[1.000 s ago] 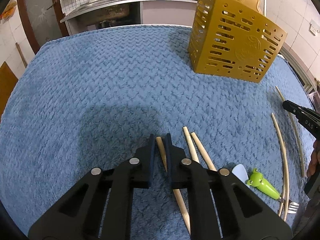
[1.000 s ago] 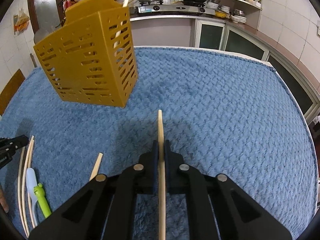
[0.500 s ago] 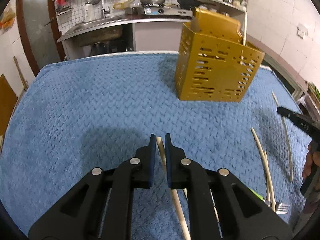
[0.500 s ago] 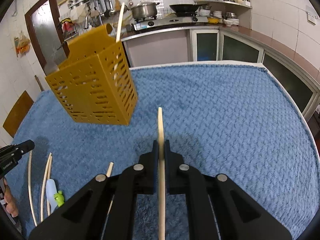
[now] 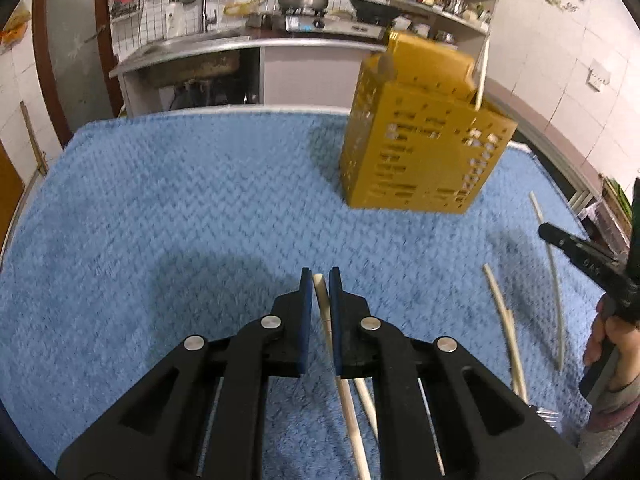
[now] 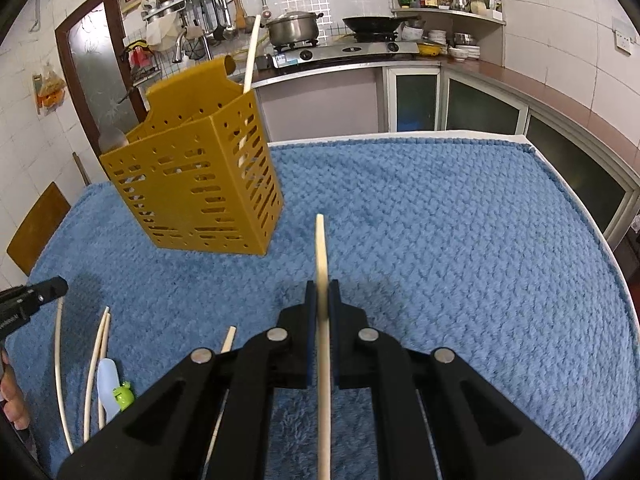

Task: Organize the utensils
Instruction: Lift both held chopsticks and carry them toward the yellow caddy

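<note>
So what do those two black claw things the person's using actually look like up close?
Both the left gripper and right gripper are matte black plastic, with angular linkage arms, round silver pivot pins and flat dark-blue pads. White lettering marks one's side. Bare skin on the hand.

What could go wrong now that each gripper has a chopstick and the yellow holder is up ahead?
1. The right gripper pinches its chopstick near one end, so the long tail may swing and miss the yellow holder.
2. The left gripper holds its chopstick at the very tip; it might slip out.
3. The holder is tall and light-looking, with one chopstick already leaning inside; a bump could tip it.
</note>
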`<state>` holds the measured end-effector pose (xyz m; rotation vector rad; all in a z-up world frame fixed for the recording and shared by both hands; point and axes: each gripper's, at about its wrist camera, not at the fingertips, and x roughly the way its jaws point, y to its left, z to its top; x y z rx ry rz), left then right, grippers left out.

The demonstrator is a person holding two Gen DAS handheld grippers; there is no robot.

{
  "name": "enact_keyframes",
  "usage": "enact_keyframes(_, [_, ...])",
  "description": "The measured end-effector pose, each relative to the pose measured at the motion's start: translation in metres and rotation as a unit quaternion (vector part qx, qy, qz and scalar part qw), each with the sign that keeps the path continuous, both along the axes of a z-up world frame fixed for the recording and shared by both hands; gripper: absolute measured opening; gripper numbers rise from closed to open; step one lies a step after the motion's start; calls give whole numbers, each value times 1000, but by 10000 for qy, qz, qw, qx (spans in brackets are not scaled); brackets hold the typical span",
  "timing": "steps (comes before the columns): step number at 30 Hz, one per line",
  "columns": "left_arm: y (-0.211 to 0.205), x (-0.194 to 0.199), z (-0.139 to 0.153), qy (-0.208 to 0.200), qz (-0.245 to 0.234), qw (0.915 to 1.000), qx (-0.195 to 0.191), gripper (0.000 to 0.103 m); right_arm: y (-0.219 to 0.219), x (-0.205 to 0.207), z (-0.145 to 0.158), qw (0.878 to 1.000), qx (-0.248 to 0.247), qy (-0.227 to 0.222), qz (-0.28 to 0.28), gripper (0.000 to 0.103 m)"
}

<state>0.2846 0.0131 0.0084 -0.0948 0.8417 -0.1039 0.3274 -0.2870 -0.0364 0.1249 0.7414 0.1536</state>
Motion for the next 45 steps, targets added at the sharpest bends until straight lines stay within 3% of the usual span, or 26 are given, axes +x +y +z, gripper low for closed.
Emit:
enact_keyframes(10, [-4,-22,53,-775,-316,9964,-163,5,-1,-19,26,9989,179,-438,2,6])
enact_keyframes(19, [-5,-30,70,-958,-437,9943,-191,5,0,-26,35,9979,204,-619,6,6])
enact_keyframes(27, [12,8,31,-281,-180,9993,-141,5,4,-20,23,9987,154,-475,32,6])
enact_keyframes(37, [31,51,-47,588,177,9981,55,6,4,-10,8,9995,91,-312,-10,6])
enact_keyframes(45, [31,52,-58,741,221,9967,247,7,7,-7,2,9997,44,-255,-14,6])
